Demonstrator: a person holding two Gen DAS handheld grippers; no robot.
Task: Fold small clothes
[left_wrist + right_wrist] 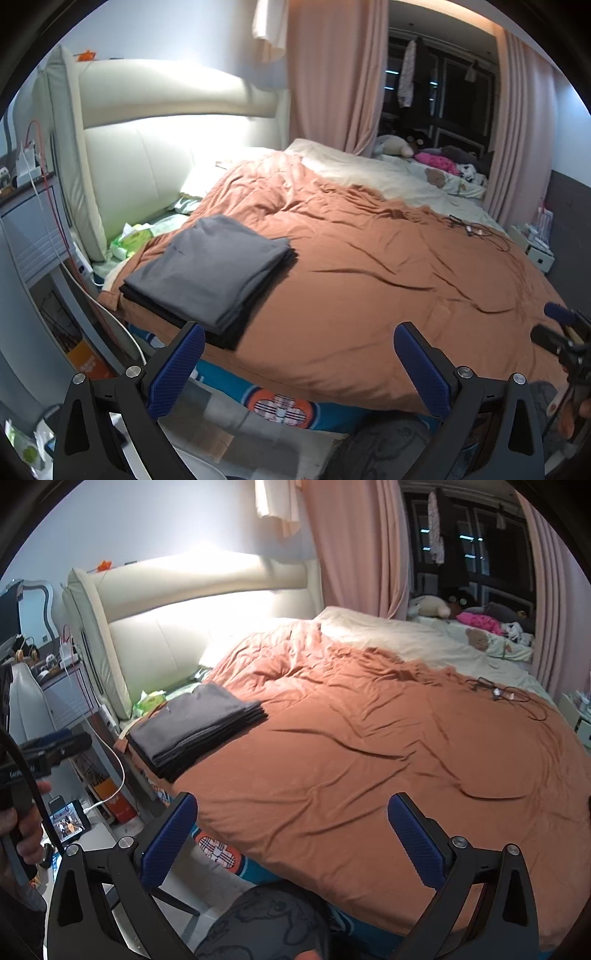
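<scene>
Both grippers hang over the near edge of a wide bed covered with a rumpled rust-orange quilt [369,266]. The left gripper [299,363], black with blue ribbed pads, has its jaws spread wide with nothing between them. The right gripper [291,836], of the same make, also has wide, empty jaws. A neatly folded stack of dark grey and black clothes [210,277] lies on the quilt at the bed's near left corner, close to the cream padded headboard [147,147], well apart from both grippers. A tangle of thin black cable [506,698] lies near the bed's right edge. Pink curtains [332,74] hang behind the bed.
</scene>
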